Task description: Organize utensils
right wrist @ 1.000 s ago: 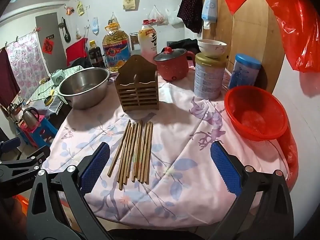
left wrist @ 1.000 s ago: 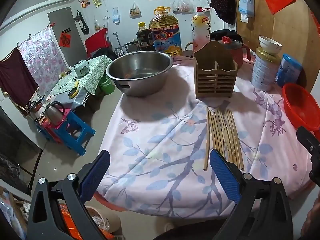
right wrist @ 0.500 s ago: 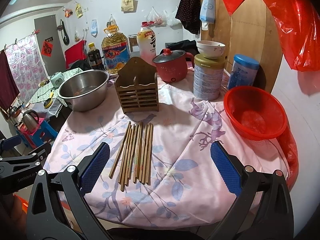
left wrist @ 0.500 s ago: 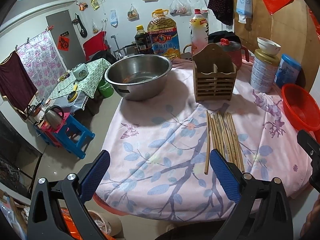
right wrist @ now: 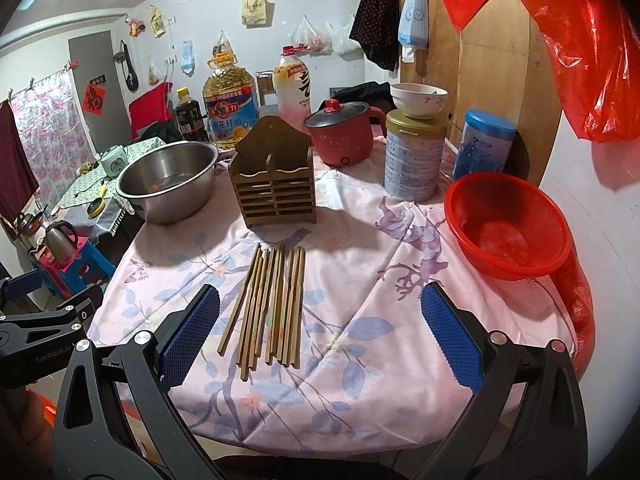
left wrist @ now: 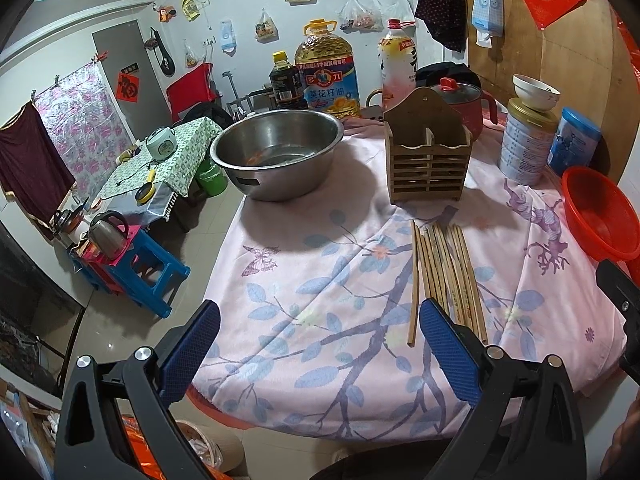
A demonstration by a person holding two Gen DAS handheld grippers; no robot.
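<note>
I hold both claws at the near edge of the tabletop [right wrist: 400,280], which is draped in a pink floral cloth. My left claw [left wrist: 318,344] gapes wide with nothing between its blue pads, and my right claw [right wrist: 320,332] is spread just as wide and grips nothing.

The chopsticks [right wrist: 272,304] lie loose in a flat bundle on the cloth near the middle of the tabletop, their far tips pointing at the wooden utensil holder [right wrist: 276,184]. The holder stands upright just beyond them, apart from them, and both of its top compartments look empty from here.

Toward the far left edge sits a steel basin [right wrist: 168,180]; I see something small and orange in its bottom but cannot tell what. At the right edge a red mesh basket [right wrist: 508,220] holds nothing. Along the far edge, a white bowl [right wrist: 418,100] rests on a tall tin [right wrist: 414,160], next to a lidded red pot [right wrist: 340,132].
</note>
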